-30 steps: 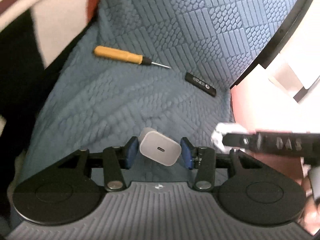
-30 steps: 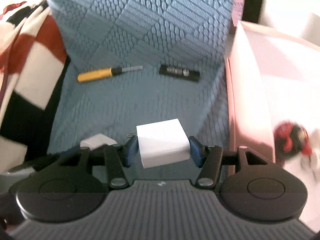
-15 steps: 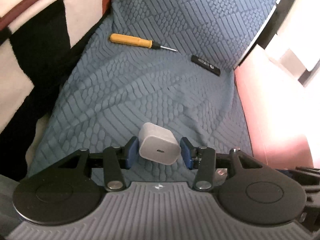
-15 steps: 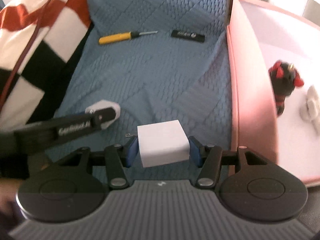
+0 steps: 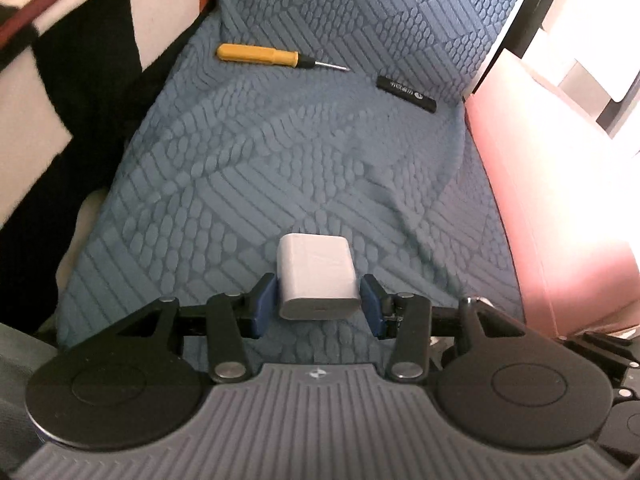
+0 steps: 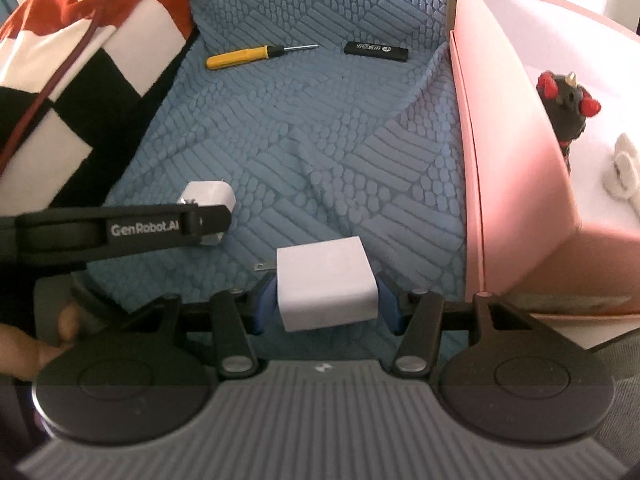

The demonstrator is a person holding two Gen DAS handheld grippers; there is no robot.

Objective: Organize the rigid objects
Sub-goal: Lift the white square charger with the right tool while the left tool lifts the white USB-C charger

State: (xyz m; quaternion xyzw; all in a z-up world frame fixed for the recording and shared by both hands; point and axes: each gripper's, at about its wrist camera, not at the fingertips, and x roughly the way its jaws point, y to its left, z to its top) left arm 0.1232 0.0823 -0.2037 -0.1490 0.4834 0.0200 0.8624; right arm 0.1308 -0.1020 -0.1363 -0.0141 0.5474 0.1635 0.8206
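My left gripper (image 5: 319, 309) is shut on a small white charger with rounded corners (image 5: 316, 272), held over the blue textured cushion (image 5: 280, 168). My right gripper (image 6: 326, 304) is shut on a white cube-shaped plug (image 6: 325, 282), its metal prong poking out to the left. In the right wrist view the left gripper (image 6: 200, 216) reaches in from the left with its charger (image 6: 208, 195). A yellow-handled screwdriver (image 5: 260, 55) (image 6: 240, 57) and a black stick (image 5: 406, 94) (image 6: 376, 51) lie at the far end of the cushion.
An open pink box (image 6: 504, 152) (image 5: 552, 208) stands along the cushion's right side; a black and red toy figure (image 6: 566, 104) and a white item (image 6: 622, 168) lie inside. A checked blanket (image 6: 80, 52) borders the left. A person's hand (image 6: 24, 344) shows at lower left.
Both grippers drew back from the screwdriver and stick, each keeping its grip. The left gripper came into the right wrist view. The small charger turned from tilted to square between the pads.
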